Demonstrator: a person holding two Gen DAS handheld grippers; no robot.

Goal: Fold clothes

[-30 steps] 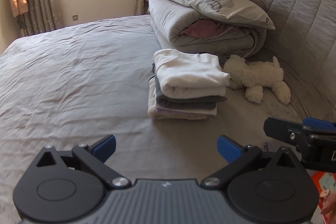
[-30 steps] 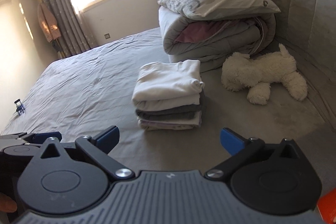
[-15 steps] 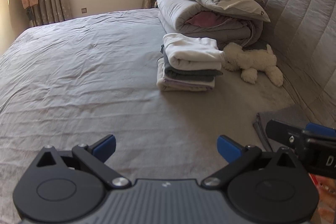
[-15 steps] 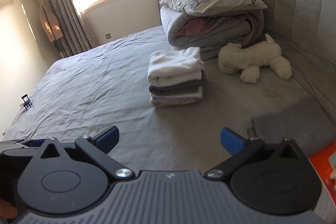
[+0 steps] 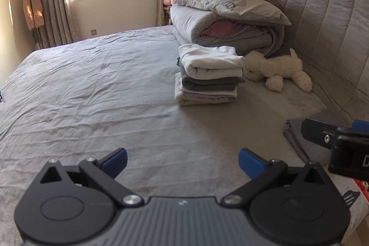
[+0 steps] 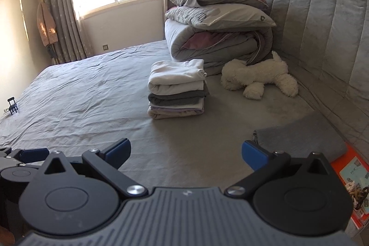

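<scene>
Left wrist view: left gripper point(image 5: 182, 159) was spread wide w/ nothing between its blue pads, hovering over the grey bed sheet point(image 5: 92, 93). Stack of folded clothes point(image 5: 208, 75) sat on the bed ahead-right, white item on top, dark grey under it, pale ones at the bottom; just beside it lay a white plush toy point(image 5: 276, 70), w/ rolled duvet & pillows point(image 5: 228, 24) behind. A flat grey garment point(image 5: 297, 140) lay at the right edge, partly hidden by the right gripper's body. Right wrist view: right gripper point(image 6: 185, 151) also released, wide apart, empty, above the sheet. Clothes stack point(image 6: 176, 89) ahead near centre, plush toy point(image 6: 258, 77) to its right; grey garment point(image 6: 299, 137) near the right finger, next to an orange book point(image 6: 352, 172).
</scene>
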